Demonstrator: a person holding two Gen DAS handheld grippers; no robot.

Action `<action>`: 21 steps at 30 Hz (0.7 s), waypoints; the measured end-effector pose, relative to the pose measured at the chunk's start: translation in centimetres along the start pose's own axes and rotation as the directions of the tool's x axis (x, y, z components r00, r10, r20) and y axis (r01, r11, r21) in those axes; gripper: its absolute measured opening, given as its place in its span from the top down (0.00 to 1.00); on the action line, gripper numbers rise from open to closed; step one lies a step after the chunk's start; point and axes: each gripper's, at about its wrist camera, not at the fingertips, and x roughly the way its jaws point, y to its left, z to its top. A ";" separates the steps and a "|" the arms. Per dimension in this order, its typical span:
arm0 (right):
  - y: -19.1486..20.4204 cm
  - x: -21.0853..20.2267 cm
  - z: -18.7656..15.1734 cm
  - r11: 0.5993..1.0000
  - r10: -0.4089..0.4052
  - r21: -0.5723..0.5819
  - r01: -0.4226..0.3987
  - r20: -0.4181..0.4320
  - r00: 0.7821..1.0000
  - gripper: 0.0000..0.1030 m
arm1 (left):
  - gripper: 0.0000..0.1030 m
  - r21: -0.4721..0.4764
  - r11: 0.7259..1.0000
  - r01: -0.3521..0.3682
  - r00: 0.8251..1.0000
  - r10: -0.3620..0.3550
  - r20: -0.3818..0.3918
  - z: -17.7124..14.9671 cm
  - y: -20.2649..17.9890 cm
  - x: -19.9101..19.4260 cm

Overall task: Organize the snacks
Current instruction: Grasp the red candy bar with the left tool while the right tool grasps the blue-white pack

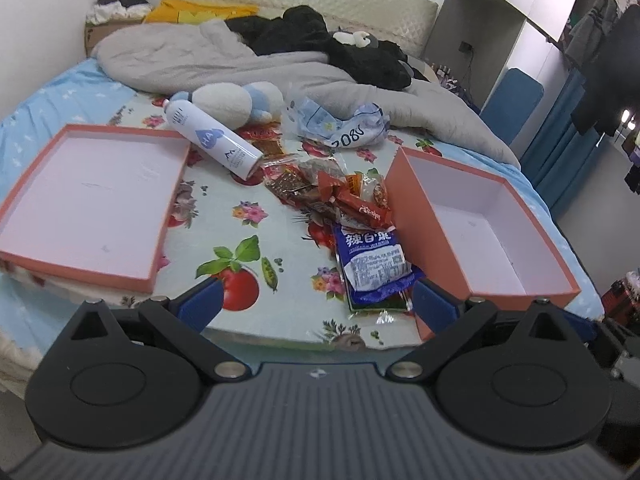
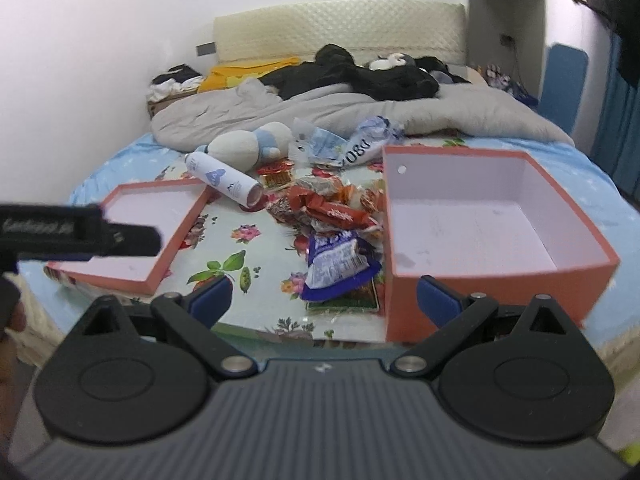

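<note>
Bed (image 1: 60, 92); blue snack packet (image 1: 372, 258) lengthwise toward camera.

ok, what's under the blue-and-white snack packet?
A flat dark green packet pokes out beneath the blue-and-white snack packet, lying on the floral cloth. Most of it is covered, so its label can't be read.
</note>
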 end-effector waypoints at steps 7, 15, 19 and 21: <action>1.2 4.5 1.7 0.997 0.028 -0.069 -0.031 -0.035 0.999 0.03 | 0.02 -0.051 0.998 0.048 0.998 -0.051 -0.043 3.3 1.5 6.0; 2.1 10.3 3.2 0.997 0.022 -0.075 -0.028 -0.084 0.996 0.08 | 0.07 -0.129 0.989 0.067 0.993 -0.079 -0.091 6.3 3.7 14.2; 2.2 13.7 3.3 0.995 -0.012 -0.101 0.000 -0.114 0.993 0.09 | 0.09 -0.124 0.989 0.075 0.991 -0.088 -0.103 8.0 4.7 18.2; 2.2 15.5 3.1 0.993 -0.013 -0.117 -0.002 -0.124 0.992 0.10 | 0.10 -0.124 0.989 0.084 0.988 -0.098 -0.116 8.9 5.3 20.0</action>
